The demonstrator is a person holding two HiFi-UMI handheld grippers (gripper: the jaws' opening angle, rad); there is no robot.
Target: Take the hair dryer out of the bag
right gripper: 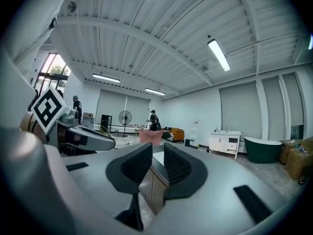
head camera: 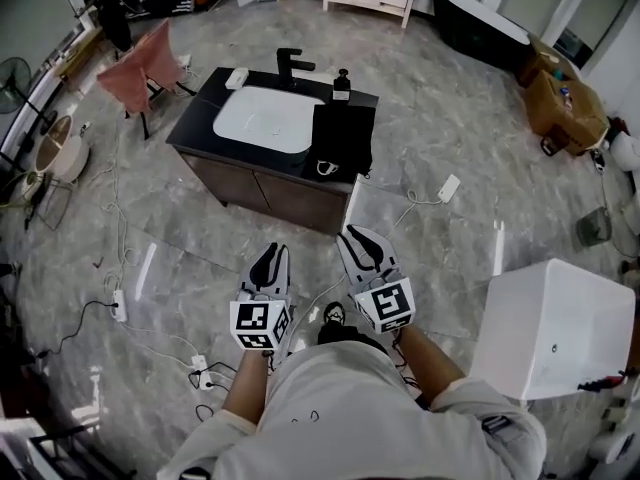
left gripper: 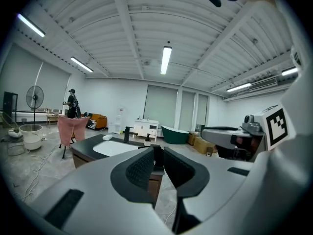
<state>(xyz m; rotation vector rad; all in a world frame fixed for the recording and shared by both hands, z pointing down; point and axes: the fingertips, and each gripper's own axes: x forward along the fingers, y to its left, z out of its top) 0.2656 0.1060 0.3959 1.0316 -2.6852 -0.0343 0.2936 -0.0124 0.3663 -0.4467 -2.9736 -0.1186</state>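
Though each gapes narrowly, left gripper (head camera: 271, 256) and right gripper (head camera: 359, 240) seem empty

Tools: left tool (head camera: 270, 258) and right tool (head camera: 360, 240) side by side above the floor.
Surface (head camera: 205, 108): ahead of both tools, well apart from them.
Basin (head camera: 268, 118): set in the surface, ahead of the left tool.
Bag (head camera: 342, 138): on the surface, right of the basin, ahead of the right tool.
Faucet (head camera: 292, 65): behind the basin.
Bottle (head camera: 342, 85): behind the bag, right of the faucet.
Box (head camera: 555, 328): right of the right tool.
Chair (head camera: 140, 68): far ahead and left of the left tool.
Bathtub (head camera: 480, 23): far ahead and right, beyond the surface.
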